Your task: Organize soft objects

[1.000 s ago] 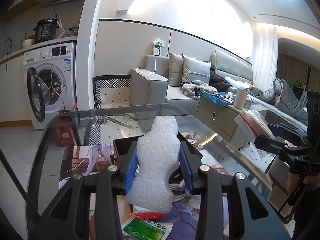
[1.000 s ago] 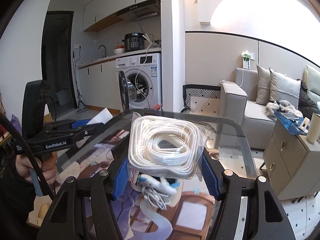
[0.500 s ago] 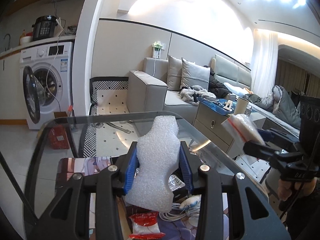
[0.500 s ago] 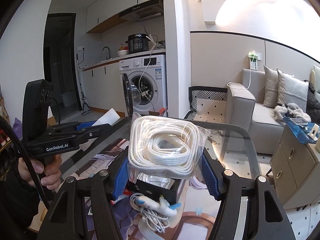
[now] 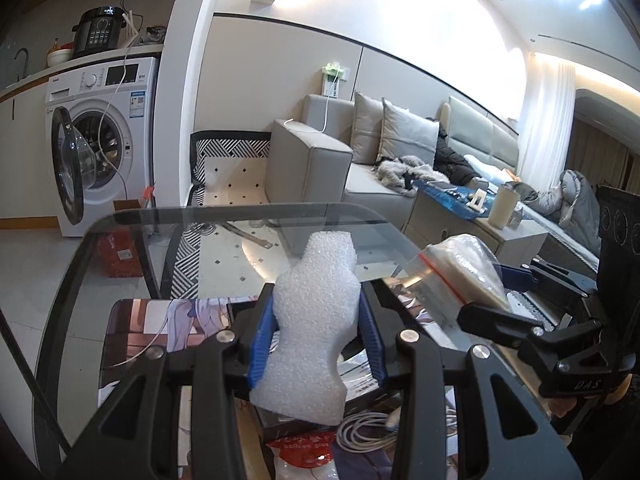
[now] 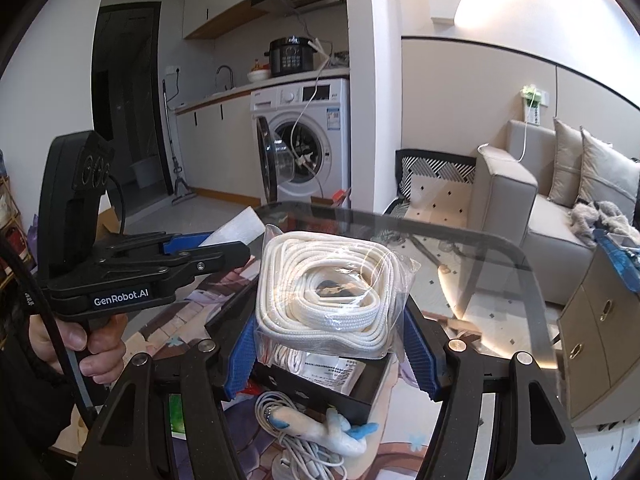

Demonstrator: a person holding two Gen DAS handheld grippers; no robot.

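Note:
My left gripper [image 5: 316,344] is shut on a white foam piece [image 5: 316,312], held upright between the blue pads. In the right wrist view my right gripper [image 6: 332,354] is shut on a clear zip bag of coiled white rope [image 6: 328,292]. Both hang over an open black box [image 6: 320,396] on the glass table [image 6: 500,248]. The right gripper [image 5: 480,292] with its bag [image 5: 460,264] shows at the right of the left wrist view. At the left of the right wrist view is the left gripper [image 6: 224,246], held by a hand [image 6: 96,344].
A white cable bundle with a blue-and-white soft item [image 6: 320,432] lies in front of the box. A red packet [image 5: 304,448] and a green packet [image 6: 178,416] lie on the printed mat [image 5: 180,316]. A washing machine [image 5: 104,140] and a sofa [image 5: 360,168] stand beyond the table.
Both grippers have moved forward over the table, each keeping its grip. The black box now sits right under them, and the right gripper has drawn closer to the left one.

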